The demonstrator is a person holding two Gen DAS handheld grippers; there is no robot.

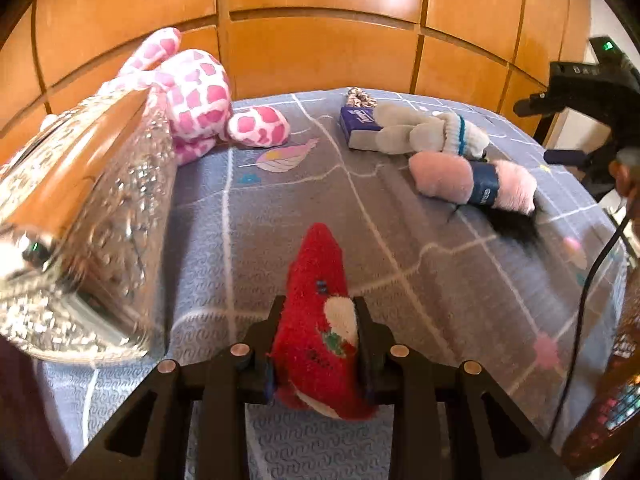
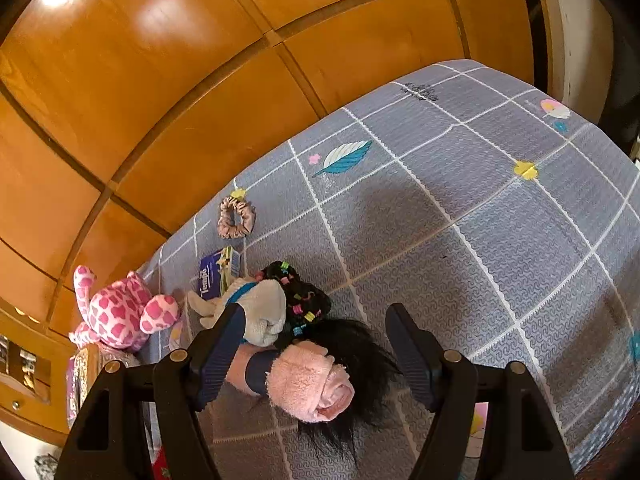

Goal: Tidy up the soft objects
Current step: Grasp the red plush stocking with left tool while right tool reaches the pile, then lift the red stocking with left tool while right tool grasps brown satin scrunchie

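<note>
Left gripper (image 1: 320,340): its black jaws are clamped on a fuzzy red sock with a white patch (image 1: 320,320); the sock's toe sticks out toward 12 o'clock, above the bed.
Right gripper (image 2: 320,356): jaws spread wide, nothing pressed between them; it hangs over a rolled pink fleece cloth with a dark blue band (image 2: 308,384) without touching it.
Bed cover: grey quilted sheet with white grid lines and small leaf prints (image 1: 400,240), in front of orange wooden panels (image 1: 320,40).
Pink-and-white spotted plush toy (image 1: 192,100): at 10 o'clock in the left wrist view, against the panels.
Clear embossed plastic bag (image 1: 100,220): at 9 o'clock in the left wrist view, just in front of the plush toy, blurred.
Grey plush animal in a white-and-teal striped jumper (image 1: 424,132): at 1 o'clock, lying across a blue tissue packet (image 1: 356,124).
Pink fleece roll: at 2 o'clock in the left wrist view, just beside the grey plush.
Black hair-like tuft (image 2: 360,360): under and around the pink roll.
Black knit piece with coloured flecks (image 2: 300,292): touching the grey plush.
Beige satin scrunchie (image 2: 235,217): at 11 o'clock in the right wrist view, near the panels, apart from the pile.
</note>
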